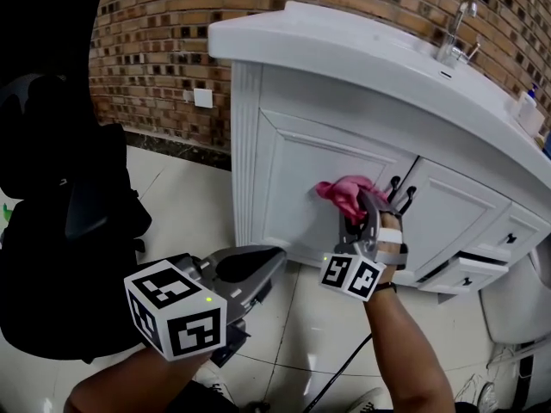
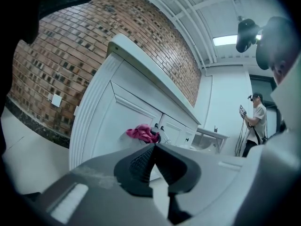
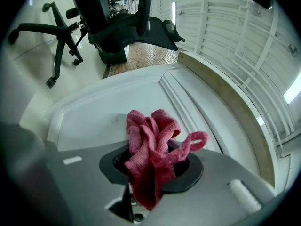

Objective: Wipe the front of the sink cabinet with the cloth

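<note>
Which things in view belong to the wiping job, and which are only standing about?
Belong to the job:
- pink cloth
- right gripper, shut on the cloth
- sink cabinet front

Only standing about:
- left gripper, shut and empty
- black office chair
- faucet
- wall socket

Brick wall (image 1: 164, 50), pale tiled floor (image 1: 185, 198), black office chair (image 1: 60, 222), ceiling light panel (image 2: 225, 40)

The pale tiled floor (image 1: 172, 188) carries the white sink cabinet (image 1: 301, 188), which stands from the centre toward three o'clock in the head view. A black office chair (image 1: 60, 231) stands at nine o'clock, and a black cable (image 1: 344, 366) lies at six o'clock.
</note>
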A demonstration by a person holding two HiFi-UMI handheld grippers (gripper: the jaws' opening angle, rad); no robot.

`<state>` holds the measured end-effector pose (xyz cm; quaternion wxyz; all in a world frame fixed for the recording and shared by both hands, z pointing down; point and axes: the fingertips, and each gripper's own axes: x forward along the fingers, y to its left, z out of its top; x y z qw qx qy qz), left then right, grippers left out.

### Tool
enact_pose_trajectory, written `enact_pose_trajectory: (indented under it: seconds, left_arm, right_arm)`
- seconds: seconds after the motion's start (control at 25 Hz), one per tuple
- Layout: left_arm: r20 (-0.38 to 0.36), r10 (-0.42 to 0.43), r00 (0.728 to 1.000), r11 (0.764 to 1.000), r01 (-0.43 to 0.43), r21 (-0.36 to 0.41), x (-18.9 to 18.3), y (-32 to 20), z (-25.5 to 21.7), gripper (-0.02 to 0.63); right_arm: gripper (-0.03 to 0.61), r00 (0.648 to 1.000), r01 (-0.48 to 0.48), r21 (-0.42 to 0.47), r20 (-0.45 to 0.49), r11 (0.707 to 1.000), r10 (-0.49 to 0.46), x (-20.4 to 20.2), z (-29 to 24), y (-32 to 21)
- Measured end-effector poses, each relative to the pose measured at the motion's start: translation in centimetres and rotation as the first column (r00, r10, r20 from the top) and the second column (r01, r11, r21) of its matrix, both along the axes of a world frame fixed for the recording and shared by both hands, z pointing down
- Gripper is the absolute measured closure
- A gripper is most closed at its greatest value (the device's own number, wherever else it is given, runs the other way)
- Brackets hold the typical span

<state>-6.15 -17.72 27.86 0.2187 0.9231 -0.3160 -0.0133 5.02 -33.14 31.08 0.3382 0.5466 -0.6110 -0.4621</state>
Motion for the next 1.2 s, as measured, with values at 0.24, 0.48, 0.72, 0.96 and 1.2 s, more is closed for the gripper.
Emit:
enact_pose_trajectory:
  seconds: [0.24,0.48,0.72,0.96,1.2]
  left_arm:
    - [-0.025,0.007,1.000,1.000,-0.008,-0.019,-0.3,0.3,-0.1,0.610]
    - [-0.005,-0.014,1.000,1.000,0.014,-0.013,-1.1,0.1,0.1,0.609]
    - [0.041,-0.032,0.999,0.999,0.032,0.001,-1.5,-0.2,0.6,0.609]
    - [0.061,-0.028,0.998,1.000,0.028,-0.006,-1.9,-0.1,1.1,0.609]
    - [0.072,-0.041,0.997,0.999,0.042,-0.011,-2.5,-0.1,1.4,0.609]
  right_arm:
    - [0.453,1.000,0.003,-0.037,-0.002,0.999,-0.003,0.3,3.5,0.1]
    - [0.453,1.000,0.008,-0.107,-0.011,0.994,-0.009,0.1,8.0,0.3]
    - [0.453,1.000,0.008,-0.182,-0.023,0.983,-0.012,-0.1,13.0,0.4]
    - [0.453,1.000,0.003,-0.246,-0.028,0.969,-0.010,-0.4,17.3,0.5]
    - [0.453,1.000,-0.009,-0.338,-0.027,0.941,-0.001,-0.9,22.1,0.6]
